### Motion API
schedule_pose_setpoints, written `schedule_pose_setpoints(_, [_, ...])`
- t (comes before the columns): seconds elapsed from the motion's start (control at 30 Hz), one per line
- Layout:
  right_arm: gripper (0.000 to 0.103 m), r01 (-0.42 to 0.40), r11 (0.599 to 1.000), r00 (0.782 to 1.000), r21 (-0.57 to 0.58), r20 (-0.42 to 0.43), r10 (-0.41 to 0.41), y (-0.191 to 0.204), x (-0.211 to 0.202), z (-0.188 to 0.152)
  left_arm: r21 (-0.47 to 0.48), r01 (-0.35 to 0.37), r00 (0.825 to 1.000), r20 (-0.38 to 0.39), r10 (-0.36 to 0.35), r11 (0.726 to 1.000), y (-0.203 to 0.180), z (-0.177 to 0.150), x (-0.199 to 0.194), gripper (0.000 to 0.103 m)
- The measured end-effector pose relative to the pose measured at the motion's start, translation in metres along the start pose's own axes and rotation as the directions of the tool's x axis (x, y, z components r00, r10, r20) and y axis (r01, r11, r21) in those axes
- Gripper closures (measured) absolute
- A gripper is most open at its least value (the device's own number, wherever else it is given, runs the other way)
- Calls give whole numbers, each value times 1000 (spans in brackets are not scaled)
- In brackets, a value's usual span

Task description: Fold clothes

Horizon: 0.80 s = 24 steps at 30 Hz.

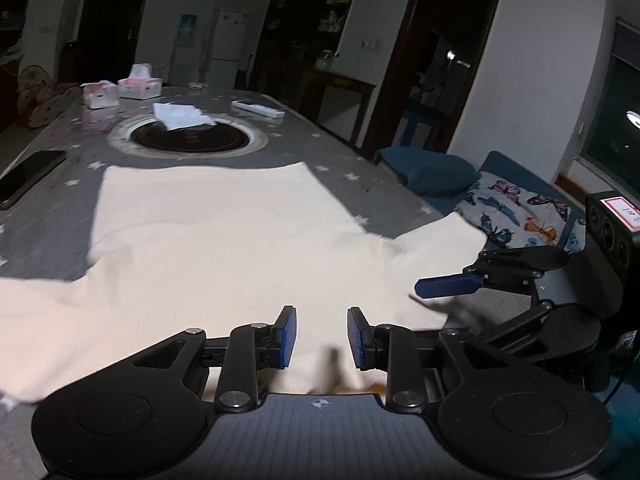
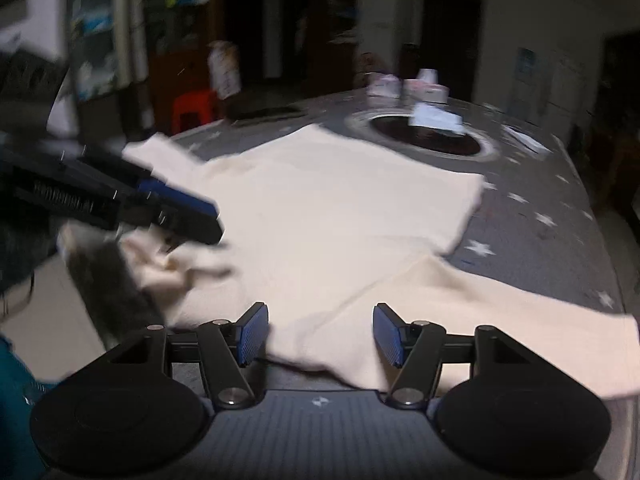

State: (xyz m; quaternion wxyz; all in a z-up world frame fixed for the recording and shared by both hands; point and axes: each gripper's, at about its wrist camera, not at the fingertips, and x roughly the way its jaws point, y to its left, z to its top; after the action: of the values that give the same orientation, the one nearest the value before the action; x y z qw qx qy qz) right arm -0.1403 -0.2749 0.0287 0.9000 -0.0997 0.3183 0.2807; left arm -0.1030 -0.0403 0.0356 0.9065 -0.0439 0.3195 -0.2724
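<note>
A cream long-sleeved top (image 1: pixel 224 232) lies spread flat on a grey star-patterned tablecloth (image 1: pixel 352 176). It also shows in the right wrist view (image 2: pixel 340 208). My left gripper (image 1: pixel 322 336) is open, hovering over the near edge of the garment, with nothing between its blue pads. My right gripper (image 2: pixel 320 334) is open over the garment's near edge beside a sleeve (image 2: pixel 500 316). Each gripper shows in the other's view: the right one (image 1: pixel 448 284) at the right sleeve end, the left one (image 2: pixel 184 208) over bunched fabric near the collar.
A round dark burner recess (image 1: pixel 188 136) with a crumpled tissue sits behind the garment. Tissue boxes (image 1: pixel 140 86), a remote (image 1: pixel 258 109) and a phone (image 1: pixel 28 176) lie on the table. A blue sofa with a butterfly pillow (image 1: pixel 516 208) stands to the right.
</note>
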Motion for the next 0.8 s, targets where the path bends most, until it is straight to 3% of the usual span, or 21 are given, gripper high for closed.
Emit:
schedule_pose_setpoints(0.17, [44, 119, 979, 992, 165, 19, -124, -44, -14, -5, 19, 50, 999, -20, -49, 999, -16, 3, 24, 72])
schedule_pose_setpoints(0.37, [45, 287, 922, 956, 260, -17, -293, -90, -16, -19, 61, 102, 993, -67, -98, 993, -35, -3, 46, 72])
schedule_pose_setpoints(0.67, [47, 454, 776, 883, 438, -104, -458, -148, -32, -44, 71, 114, 989, -104, -107, 991, -39, -8, 53, 68])
schedule_pose_setpoints(0.8, [57, 453, 726, 878, 518, -116, -465, -171, -32, -51, 71, 111, 989, -108, -103, 991, -40, -9, 53, 67])
